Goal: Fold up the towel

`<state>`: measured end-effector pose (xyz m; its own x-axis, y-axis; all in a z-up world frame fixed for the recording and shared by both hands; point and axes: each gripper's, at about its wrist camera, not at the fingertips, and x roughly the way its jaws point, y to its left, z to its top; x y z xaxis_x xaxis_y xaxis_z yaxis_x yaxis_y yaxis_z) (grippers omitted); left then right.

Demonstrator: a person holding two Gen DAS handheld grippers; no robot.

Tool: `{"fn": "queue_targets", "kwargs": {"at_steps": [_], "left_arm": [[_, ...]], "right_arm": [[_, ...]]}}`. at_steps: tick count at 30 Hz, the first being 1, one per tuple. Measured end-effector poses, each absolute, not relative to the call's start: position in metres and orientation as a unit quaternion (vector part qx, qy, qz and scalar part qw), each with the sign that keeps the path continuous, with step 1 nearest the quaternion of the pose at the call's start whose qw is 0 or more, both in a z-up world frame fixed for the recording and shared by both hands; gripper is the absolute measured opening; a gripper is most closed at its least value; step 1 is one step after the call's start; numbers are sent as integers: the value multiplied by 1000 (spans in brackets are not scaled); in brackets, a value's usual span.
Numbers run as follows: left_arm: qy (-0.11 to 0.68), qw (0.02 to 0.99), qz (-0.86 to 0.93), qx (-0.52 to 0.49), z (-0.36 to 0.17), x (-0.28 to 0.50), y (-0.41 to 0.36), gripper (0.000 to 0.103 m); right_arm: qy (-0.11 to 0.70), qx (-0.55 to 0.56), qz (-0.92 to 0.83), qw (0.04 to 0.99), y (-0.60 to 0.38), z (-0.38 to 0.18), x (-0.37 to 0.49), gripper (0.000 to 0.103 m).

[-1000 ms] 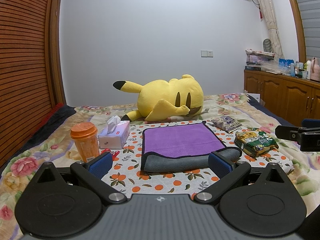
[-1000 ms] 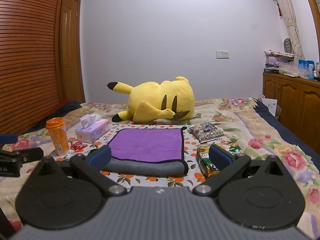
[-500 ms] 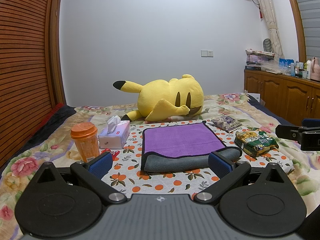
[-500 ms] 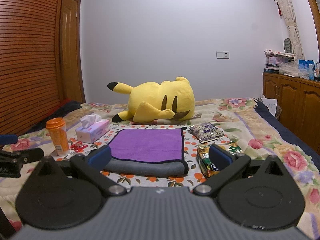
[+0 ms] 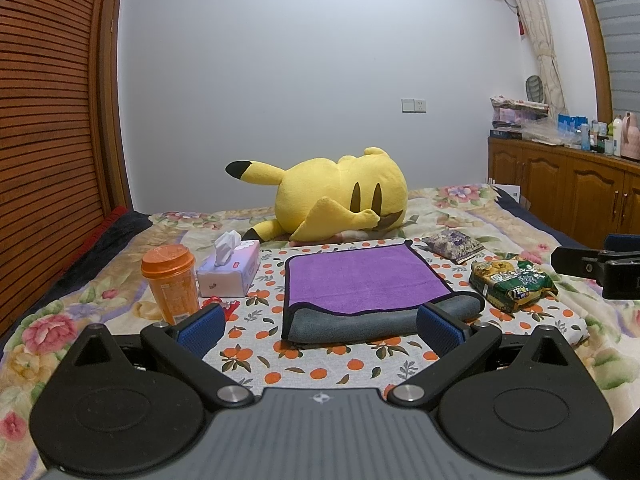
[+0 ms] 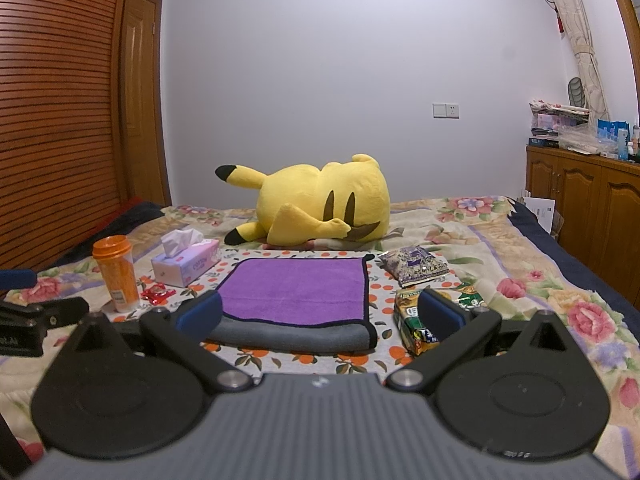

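Observation:
A towel, purple on top and grey underneath [image 5: 364,276], lies folded on the orange-print cloth on the bed, its thick grey fold toward me; it also shows in the right wrist view [image 6: 298,292]. My left gripper [image 5: 320,326] is open and empty, just short of the towel's near edge. My right gripper [image 6: 320,312] is open and empty, near the towel's near right part. The right gripper's body [image 5: 600,264] shows at the right edge of the left wrist view, and the left gripper's body [image 6: 36,316] at the left edge of the right wrist view.
A yellow plush toy [image 5: 340,196] lies behind the towel. An orange cup [image 5: 172,284], a tissue box [image 5: 228,268] and a red wrapper [image 6: 158,292] are to the left. A green snack bag [image 5: 512,280] and a purple packet [image 5: 452,242] are to the right. Wooden cabinets [image 5: 568,188] stand far right.

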<state>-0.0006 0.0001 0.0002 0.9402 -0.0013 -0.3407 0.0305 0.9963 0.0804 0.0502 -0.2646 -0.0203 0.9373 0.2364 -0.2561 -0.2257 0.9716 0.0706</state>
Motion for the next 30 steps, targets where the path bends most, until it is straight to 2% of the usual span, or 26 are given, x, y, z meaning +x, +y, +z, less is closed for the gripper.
{"fn": "queue_targets", "kwargs": {"at_steps": [30], "left_arm": [[244,968,-19,56,-20,44,1,103]], "right_arm": [[164,27,115,979,-257,-29,73,103]]}}
